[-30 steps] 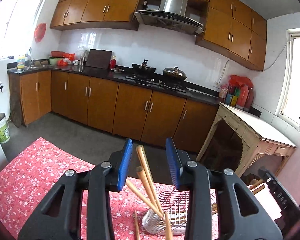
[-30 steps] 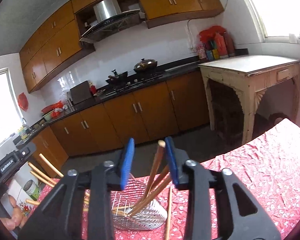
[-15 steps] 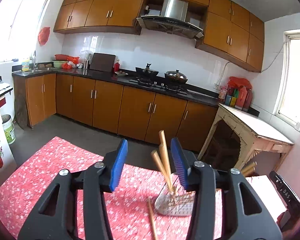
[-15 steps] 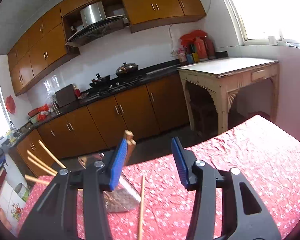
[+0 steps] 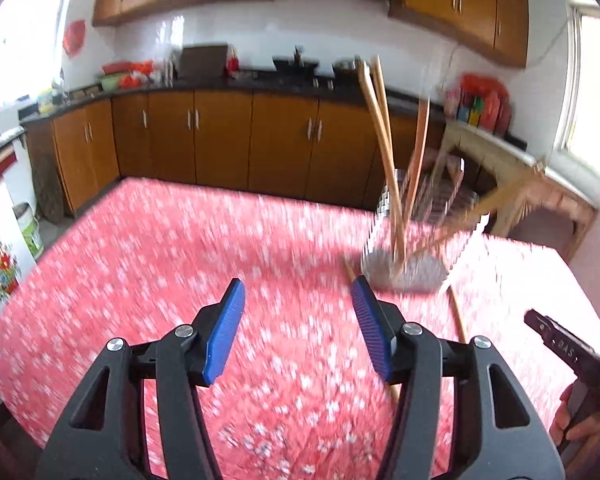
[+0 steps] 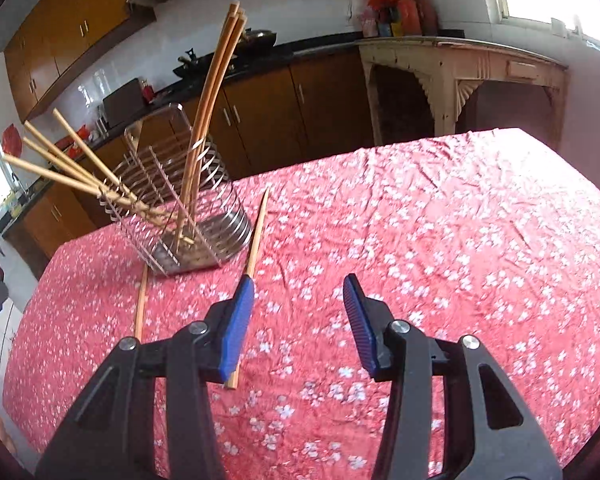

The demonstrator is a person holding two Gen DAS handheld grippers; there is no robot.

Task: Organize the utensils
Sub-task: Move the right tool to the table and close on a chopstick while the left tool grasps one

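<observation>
Right wrist view: red flowered tablecloth (image 6: 440, 220), brown kitchen cabinets (image 6: 260, 120) behind. Wire chopstick holder (image 6: 188, 216) stands left of middle. Both claws (image 6: 298, 320) (image 5: 298, 324) gape empty, pulled back since before.

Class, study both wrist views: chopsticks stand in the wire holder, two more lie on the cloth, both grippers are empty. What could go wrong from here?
1. The wire holder carries chopsticks leaning far out to one side; a knock could tip it or flick them out.
2. One loose chopstick lies right beside the holder, so the right gripper may bump the holder when reaching.
3. The other loose chopstick lies flat on the wrinkled tablecloth; fingers could snag cloth.
</observation>
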